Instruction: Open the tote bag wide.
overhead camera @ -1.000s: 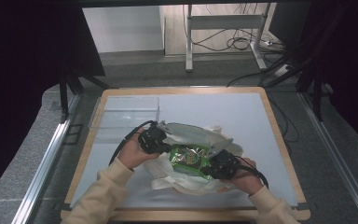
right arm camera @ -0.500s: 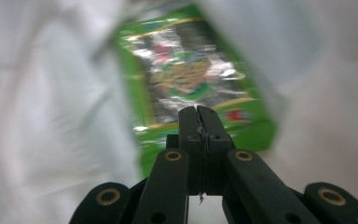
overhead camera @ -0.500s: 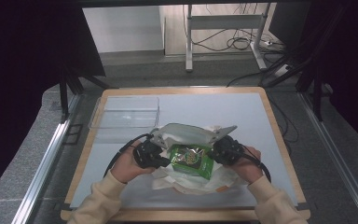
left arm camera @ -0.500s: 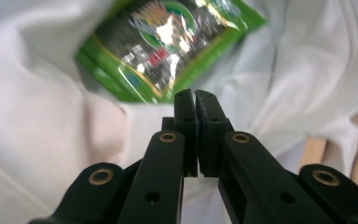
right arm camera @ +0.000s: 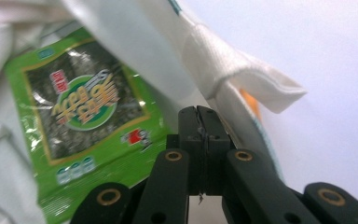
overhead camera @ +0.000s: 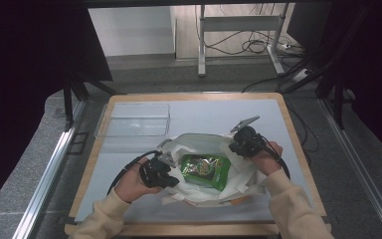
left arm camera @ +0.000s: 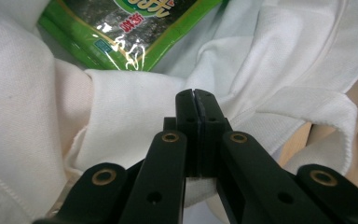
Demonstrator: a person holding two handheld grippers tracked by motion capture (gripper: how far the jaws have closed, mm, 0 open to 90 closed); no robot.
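A white cloth bag (overhead camera: 238,172) lies open on the table, and a green snack packet (overhead camera: 204,170) rests flat inside it. My left gripper (overhead camera: 173,177) is at the bag's near left rim, its jaws shut on a fold of the white cloth (left arm camera: 135,93); the packet (left arm camera: 135,28) lies just beyond. My right gripper (overhead camera: 235,148) holds the far right rim, jaws pressed together on the bag's edge (right arm camera: 205,60). From there the packet (right arm camera: 81,126) shows to the left and a bag handle (right arm camera: 261,88) to the right.
A clear plastic tray (overhead camera: 134,119) stands at the table's back left. The grey-blue mat (overhead camera: 204,112) has a wooden border (overhead camera: 298,149). Cables and a metal stand leg (overhead camera: 201,50) lie on the floor beyond the table.
My right gripper has moved away from the person, carrying the bag's rim with it. My left gripper has drawn back toward the person. The bag's mouth gapes wider around the packet.
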